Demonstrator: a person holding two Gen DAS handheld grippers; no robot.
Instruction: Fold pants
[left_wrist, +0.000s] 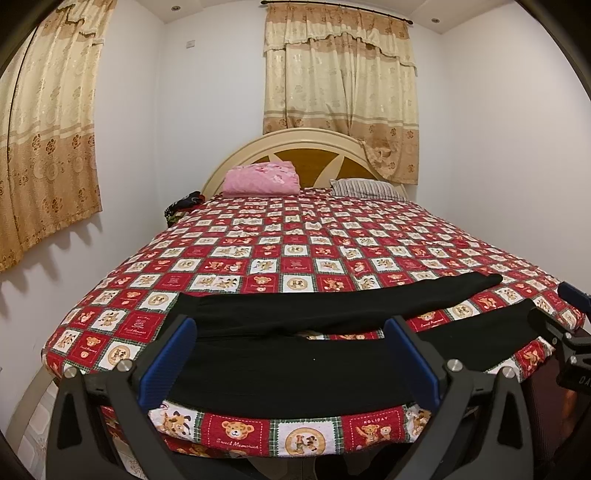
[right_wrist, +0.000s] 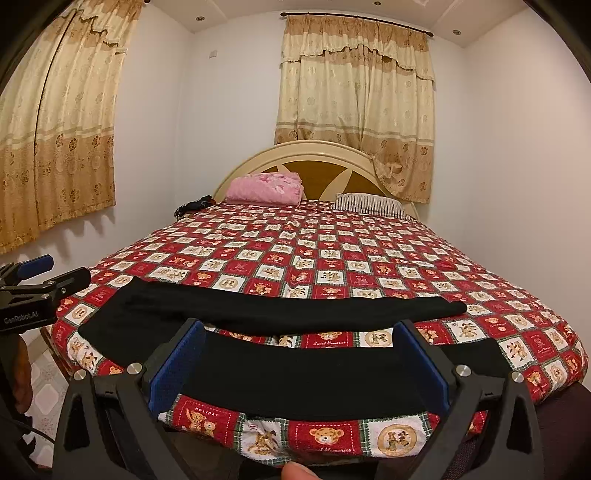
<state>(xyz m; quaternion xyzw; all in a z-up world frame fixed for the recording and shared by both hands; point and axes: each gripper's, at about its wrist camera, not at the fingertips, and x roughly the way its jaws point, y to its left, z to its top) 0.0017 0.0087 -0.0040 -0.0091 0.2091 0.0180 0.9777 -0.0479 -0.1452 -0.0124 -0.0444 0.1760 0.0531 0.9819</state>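
Pants (left_wrist: 295, 369), black, lie spread crosswise along the foot edge of the bed (left_wrist: 295, 236), one leg running close to the near edge and the other leg (left_wrist: 332, 306) lying just behind it, with a thin strip of the teddy-bear bedspread (right_wrist: 332, 258) showing between them. The left tool (left_wrist: 291, 362) hangs over the near leg with its blue-padded jaws spread wide, holding nothing, and a band of bedspread edge shows below the cloth. The right tool (right_wrist: 299, 365) hangs likewise over the near leg, jaws wide apart and empty; a fingertip (right_wrist: 295, 472) shows at the bottom of its view. In the right wrist view the left tool (right_wrist: 44, 280) juts in from the left side, beyond the corner of the bed. Behind the pants the bedspread runs flat and bare most of the way to the headboard (left_wrist: 306, 147), where a folded pink blanket (left_wrist: 262, 181) and a striped pillow (left_wrist: 365, 188) sit side by side. White walls stand close to the bed on both sides, curtains (left_wrist: 340, 92) hanging behind the headboard.
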